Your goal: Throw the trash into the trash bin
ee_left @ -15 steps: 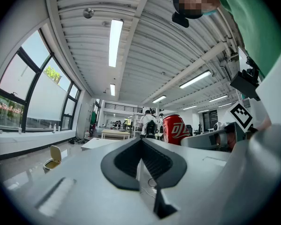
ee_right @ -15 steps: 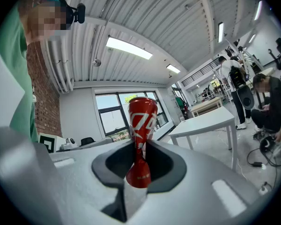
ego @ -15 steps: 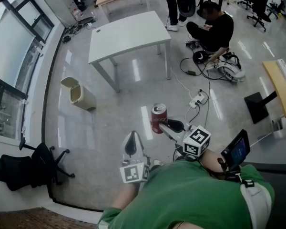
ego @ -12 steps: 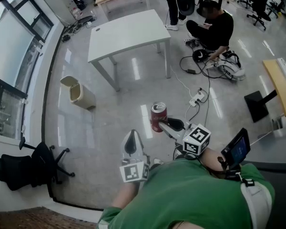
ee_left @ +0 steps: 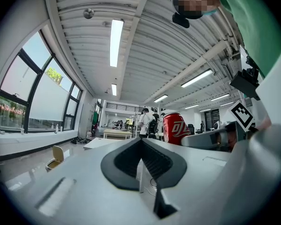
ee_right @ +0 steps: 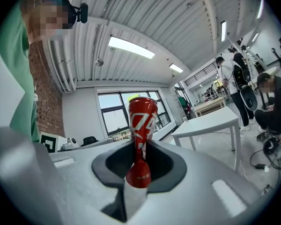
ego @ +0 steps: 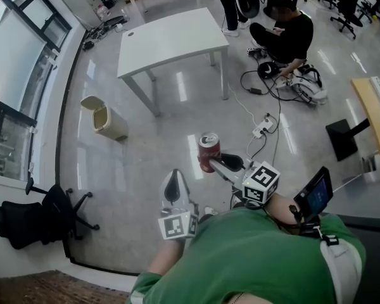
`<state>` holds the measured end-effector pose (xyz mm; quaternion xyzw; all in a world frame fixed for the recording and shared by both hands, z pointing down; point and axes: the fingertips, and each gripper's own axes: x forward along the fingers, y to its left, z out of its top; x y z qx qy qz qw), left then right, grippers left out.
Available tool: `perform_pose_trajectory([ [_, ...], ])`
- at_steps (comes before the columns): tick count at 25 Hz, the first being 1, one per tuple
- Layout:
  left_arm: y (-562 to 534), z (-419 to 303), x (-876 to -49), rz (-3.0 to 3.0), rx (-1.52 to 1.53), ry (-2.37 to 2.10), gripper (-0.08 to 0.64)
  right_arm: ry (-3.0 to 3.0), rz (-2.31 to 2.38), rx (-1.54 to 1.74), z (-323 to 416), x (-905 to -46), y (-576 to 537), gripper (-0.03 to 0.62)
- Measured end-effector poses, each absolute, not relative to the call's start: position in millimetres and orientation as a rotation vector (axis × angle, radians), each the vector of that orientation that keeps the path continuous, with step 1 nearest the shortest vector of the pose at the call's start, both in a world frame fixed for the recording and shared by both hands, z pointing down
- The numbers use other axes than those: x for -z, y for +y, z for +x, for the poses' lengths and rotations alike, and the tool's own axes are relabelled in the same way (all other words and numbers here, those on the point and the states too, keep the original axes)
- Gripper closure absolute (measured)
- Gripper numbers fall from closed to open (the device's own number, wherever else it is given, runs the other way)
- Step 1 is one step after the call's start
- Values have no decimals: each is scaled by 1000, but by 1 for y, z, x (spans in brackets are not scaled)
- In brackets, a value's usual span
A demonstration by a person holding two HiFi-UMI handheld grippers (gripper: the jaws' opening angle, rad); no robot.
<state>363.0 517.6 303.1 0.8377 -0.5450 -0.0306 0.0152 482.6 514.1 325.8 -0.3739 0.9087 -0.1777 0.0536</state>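
Note:
A red soda can (ego: 209,152) stands upright in my right gripper (ego: 216,163), which is shut on it above the floor. The right gripper view shows the can (ee_right: 142,125) pinched between the jaws, its top pointing up. In the left gripper view the can (ee_left: 175,129) shows at the right. My left gripper (ego: 172,189) is lower left of the can, shut and holding nothing. A small beige trash bin (ego: 106,122) with its lid up stands on the floor at the left, well away from both grippers; the left gripper view shows the bin (ee_left: 55,156) too.
A white table (ego: 171,40) stands beyond the bin. A person in black (ego: 285,33) sits on the floor among cables and a power strip (ego: 262,129). A black office chair (ego: 35,217) is at the lower left by the windows.
The can and right gripper have shifted slightly up and left in the head view. The bin and table sit a little higher in the frame, as the view moved forward.

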Motion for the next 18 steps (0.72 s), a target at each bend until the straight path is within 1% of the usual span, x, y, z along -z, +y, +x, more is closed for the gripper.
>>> perform_pose_trajectory([
  [6, 523, 350, -300, 2583, 102, -1745, 554, 2797, -1085, 540, 471, -322, 517, 525],
  [9, 527, 335, -298, 2561, 98, -1790, 554, 2831, -1030, 536, 454, -321, 520, 525],
  [18, 550, 242, -311, 2306, 86, -2100, 554, 2976, -695, 524, 360, -326, 515, 525],
])
